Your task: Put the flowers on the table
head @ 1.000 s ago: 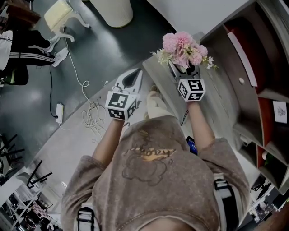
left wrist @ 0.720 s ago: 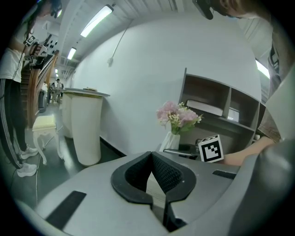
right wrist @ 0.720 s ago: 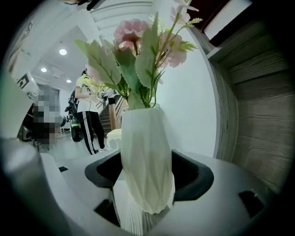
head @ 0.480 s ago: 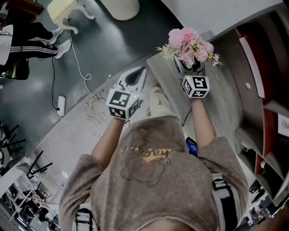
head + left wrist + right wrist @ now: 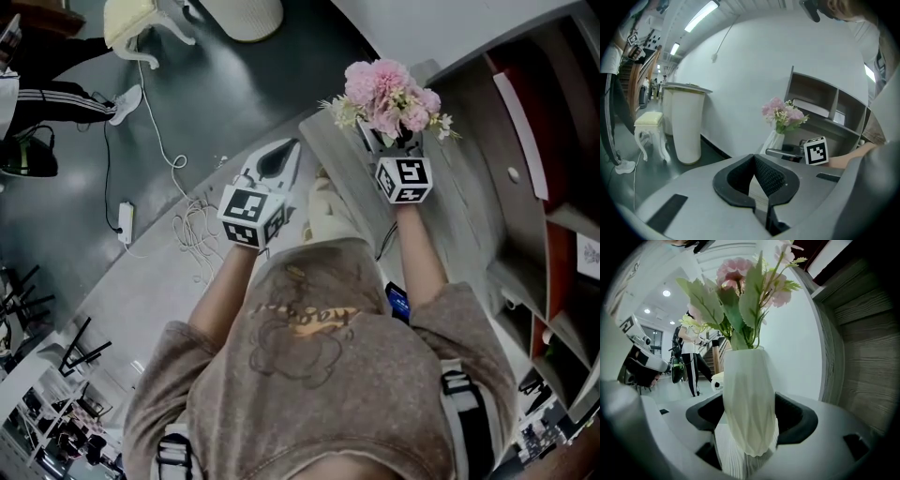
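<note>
A dark grey floor [image 5: 216, 103] meets a white wall [image 5: 754, 70] under ceiling strip lights [image 5: 701, 16]. A cream stool [image 5: 131, 23] and a white bin [image 5: 685, 122] stand on it, with a cable [image 5: 192, 230] lying nearby. A wooden shelf unit [image 5: 548, 141] backs the grey table [image 5: 464, 225].

on the dark floor [image 5: 234, 94] a cream stool [image 5: 131, 21] stands near a white round bin [image 5: 246, 13]. a white cable [image 5: 161, 141] runs to a power strip [image 5: 125, 228], beside a tangle of cords [image 5: 195, 239]. a person in striped black trousers [image 5: 66, 94] is far left. wooden shelves [image 5: 487, 112] are on my right.
</note>
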`<state>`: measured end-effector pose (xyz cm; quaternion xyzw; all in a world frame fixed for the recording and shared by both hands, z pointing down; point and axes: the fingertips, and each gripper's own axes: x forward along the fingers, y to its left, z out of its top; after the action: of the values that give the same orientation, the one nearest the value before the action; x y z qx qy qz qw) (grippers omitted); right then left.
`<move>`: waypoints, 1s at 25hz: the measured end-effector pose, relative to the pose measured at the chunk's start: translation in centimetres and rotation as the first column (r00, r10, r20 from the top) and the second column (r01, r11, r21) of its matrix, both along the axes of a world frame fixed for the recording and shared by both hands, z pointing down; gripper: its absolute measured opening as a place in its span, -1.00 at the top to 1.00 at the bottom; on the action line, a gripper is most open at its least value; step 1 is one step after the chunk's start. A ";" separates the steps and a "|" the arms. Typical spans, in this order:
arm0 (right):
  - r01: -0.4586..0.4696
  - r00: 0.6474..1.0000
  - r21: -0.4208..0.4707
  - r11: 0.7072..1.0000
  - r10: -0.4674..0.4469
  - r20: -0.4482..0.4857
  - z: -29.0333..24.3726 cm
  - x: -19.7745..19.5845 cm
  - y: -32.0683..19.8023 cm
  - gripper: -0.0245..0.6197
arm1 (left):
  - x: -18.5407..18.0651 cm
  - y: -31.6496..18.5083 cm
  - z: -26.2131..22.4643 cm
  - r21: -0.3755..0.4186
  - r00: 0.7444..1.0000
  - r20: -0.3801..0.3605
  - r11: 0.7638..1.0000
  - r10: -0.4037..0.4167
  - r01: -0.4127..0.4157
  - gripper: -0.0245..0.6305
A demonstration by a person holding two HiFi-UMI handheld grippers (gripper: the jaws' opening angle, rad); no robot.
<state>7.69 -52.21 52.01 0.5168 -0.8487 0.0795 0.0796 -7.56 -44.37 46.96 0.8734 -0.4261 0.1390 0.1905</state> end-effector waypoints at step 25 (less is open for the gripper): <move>-0.061 0.998 -0.002 0.998 0.061 -0.009 -2.7 2.5 5.3 -0.08 | 1.8 2.4 -2.2 0.055 0.998 -0.055 0.998 0.041 -0.038 0.87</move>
<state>10.16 -46.93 49.31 0.5426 -0.8321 0.0808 0.0815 -5.73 -41.99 44.76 0.8902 -0.4067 0.1063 0.1759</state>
